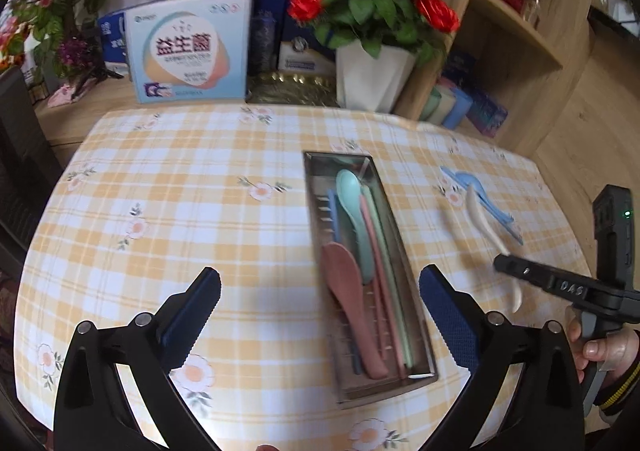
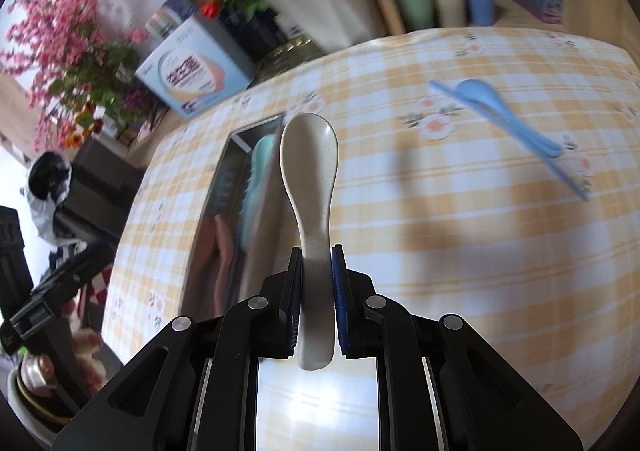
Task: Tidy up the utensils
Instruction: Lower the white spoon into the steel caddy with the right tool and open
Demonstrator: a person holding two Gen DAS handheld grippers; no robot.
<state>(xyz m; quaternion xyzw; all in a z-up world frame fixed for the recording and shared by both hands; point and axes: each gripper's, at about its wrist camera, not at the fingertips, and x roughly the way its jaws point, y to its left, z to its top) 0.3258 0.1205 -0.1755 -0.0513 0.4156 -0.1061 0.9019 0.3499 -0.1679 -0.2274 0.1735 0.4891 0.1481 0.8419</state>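
1. Two grippers show: the left gripper (image 1: 320, 315) sits at the bottom of its own view with its blue-padded fingers (image 1: 448, 321) spread wide apart and holding nothing.
2. The right gripper (image 2: 316, 305) at the lower centre of its view is clamped on the handle of a cream spoon (image 2: 310, 171), whose bowl points up toward the middle of the frame.
3. In the left view that gripper enters from the right edge (image 1: 505, 263), with the cream spoon (image 1: 478, 213) blurred in its grip and raised above the tablecloth.
4. A metal tray (image 1: 425, 349) lies lengthwise at centre frame on the yellow checked tablecloth (image 1: 180, 191).
5. Inside the tray lie a pink spoon (image 1: 348, 291), a teal spoon (image 1: 354, 203), and pink and green chopsticks (image 1: 380, 259) along its right side; a blue piece near the left wall is too hidden to identify.
6. A blue spoon (image 1: 472, 183) rests on the cloth right of the tray, in the middle right of the left view, well apart from it, with blue chopsticks (image 1: 500, 217) touching it.
7. At the top of the frame stand a white pot of red flowers (image 1: 372, 75) and a pale box (image 1: 190, 51).
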